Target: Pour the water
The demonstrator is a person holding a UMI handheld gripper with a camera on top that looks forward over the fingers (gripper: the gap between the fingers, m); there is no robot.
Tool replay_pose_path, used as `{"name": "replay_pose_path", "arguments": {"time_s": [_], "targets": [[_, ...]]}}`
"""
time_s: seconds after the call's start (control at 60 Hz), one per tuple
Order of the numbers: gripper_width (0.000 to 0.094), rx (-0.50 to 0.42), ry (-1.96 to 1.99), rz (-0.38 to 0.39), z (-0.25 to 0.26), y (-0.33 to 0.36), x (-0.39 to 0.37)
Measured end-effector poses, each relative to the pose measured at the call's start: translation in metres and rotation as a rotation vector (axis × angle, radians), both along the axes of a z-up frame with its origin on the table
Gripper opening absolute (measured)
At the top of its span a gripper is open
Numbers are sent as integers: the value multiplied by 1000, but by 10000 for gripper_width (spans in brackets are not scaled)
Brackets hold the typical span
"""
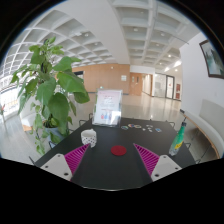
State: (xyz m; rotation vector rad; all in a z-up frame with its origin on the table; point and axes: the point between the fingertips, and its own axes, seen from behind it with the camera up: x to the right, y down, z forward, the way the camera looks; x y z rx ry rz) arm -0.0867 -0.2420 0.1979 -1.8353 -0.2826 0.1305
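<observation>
A green bottle with a yellow cap (180, 139) stands at the right edge of the dark table (110, 170), beyond my right finger. A white cup (89, 137) sits just past my left finger's tip. A small red disc (119, 151) lies flat on the table between the fingers and slightly ahead of them. My gripper (112, 155) is open, its pink-padded fingers (75, 156) spread wide above the table with nothing held between them.
A tall leafy plant (50, 90) rises at the table's left. A white sign (108, 105) stands at the far edge, with small objects (145, 127) scattered near it. A chair (207, 125) stands to the right, and a wide hall lies beyond.
</observation>
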Motion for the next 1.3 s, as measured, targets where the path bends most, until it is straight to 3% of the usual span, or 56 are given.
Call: {"name": "replay_pose_path", "arguments": {"time_s": [0.25, 0.4, 0.517, 0.733, 0.917, 1.167, 1.3], "targets": [[856, -84, -5, -76, -39, 6, 59], [857, -152, -33, -172, -79, 10, 123], [853, -182, -40, -293, -100, 24, 188], [864, -117, -54, -435, -96, 84, 296], [852, -71, 13, -474, -100, 160, 341], [804, -9, -76, -427, -114, 241, 344], [639, 16, -107, -461, -118, 268, 351]]}}
